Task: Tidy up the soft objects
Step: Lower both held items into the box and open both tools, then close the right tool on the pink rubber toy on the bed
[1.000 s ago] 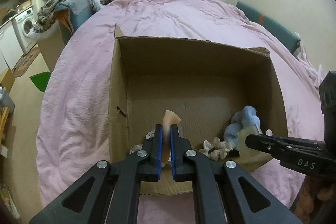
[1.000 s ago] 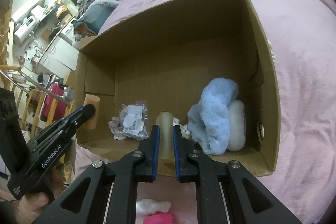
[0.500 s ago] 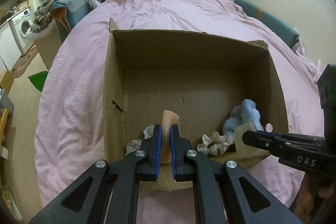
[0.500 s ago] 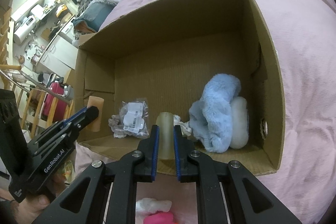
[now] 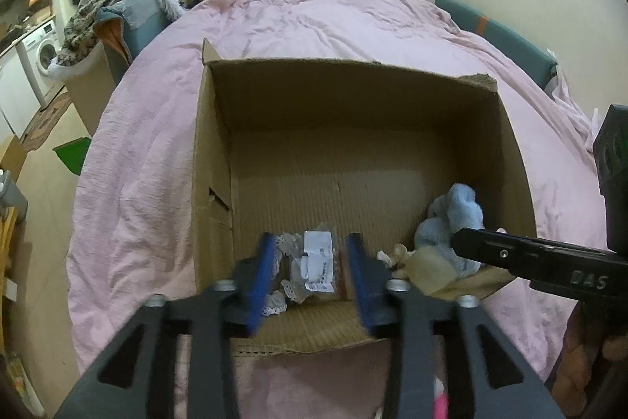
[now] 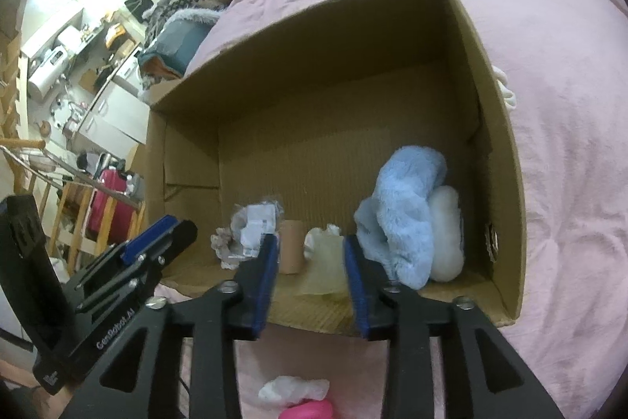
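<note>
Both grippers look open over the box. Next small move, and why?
Probably pull the right gripper back toward the pink and white items on the bedspread just outside the cardboard box. Both jaws stand open and empty; the tan piece and yellowish piece already sit inside.

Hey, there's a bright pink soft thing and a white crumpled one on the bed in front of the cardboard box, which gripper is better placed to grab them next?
Right, probably. The right gripper is open, with the bright pink soft item and white crumpled item just below it. The left gripper is open too, but only a pink sliver shows beside it.
</note>
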{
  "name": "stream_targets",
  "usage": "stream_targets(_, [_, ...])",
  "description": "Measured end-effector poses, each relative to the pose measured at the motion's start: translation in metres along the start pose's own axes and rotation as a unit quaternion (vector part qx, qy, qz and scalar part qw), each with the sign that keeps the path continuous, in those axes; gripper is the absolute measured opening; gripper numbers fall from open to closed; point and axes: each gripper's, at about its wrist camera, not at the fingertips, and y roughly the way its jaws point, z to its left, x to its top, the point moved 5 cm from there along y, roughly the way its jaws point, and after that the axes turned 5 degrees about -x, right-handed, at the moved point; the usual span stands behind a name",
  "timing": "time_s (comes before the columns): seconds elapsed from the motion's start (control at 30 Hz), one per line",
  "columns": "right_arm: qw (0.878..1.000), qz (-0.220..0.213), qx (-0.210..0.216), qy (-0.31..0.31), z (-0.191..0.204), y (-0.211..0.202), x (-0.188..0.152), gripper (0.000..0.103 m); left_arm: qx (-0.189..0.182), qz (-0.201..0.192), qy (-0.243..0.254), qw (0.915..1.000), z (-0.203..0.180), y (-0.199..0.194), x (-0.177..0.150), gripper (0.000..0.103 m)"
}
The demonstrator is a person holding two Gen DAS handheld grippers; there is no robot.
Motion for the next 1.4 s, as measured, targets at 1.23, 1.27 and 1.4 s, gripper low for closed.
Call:
stream_targets(1.23, [1.0, -0.02, -0.016, 0.015, -0.003, -0.047, -0.03, 0.077, 0.037, 0.002, -0.048, 0.9982, 0.014, -0.059, -0.028, 0.068])
stream_targets(1.27, [1.0, -0.019, -0.016, 0.017, -0.004, -0.047, -0.032, 0.077, 0.037, 0.003, -0.048, 0.9982, 0.014, -0.06, -0.03, 0.068])
stream_targets(1.4, [1.0, -0.01, -0.014, 0.021, -0.004, -0.05, -0.042, 0.077, 0.037, 0.01, -0.053, 0.9979, 0.013, -0.066, -0.039, 0.068])
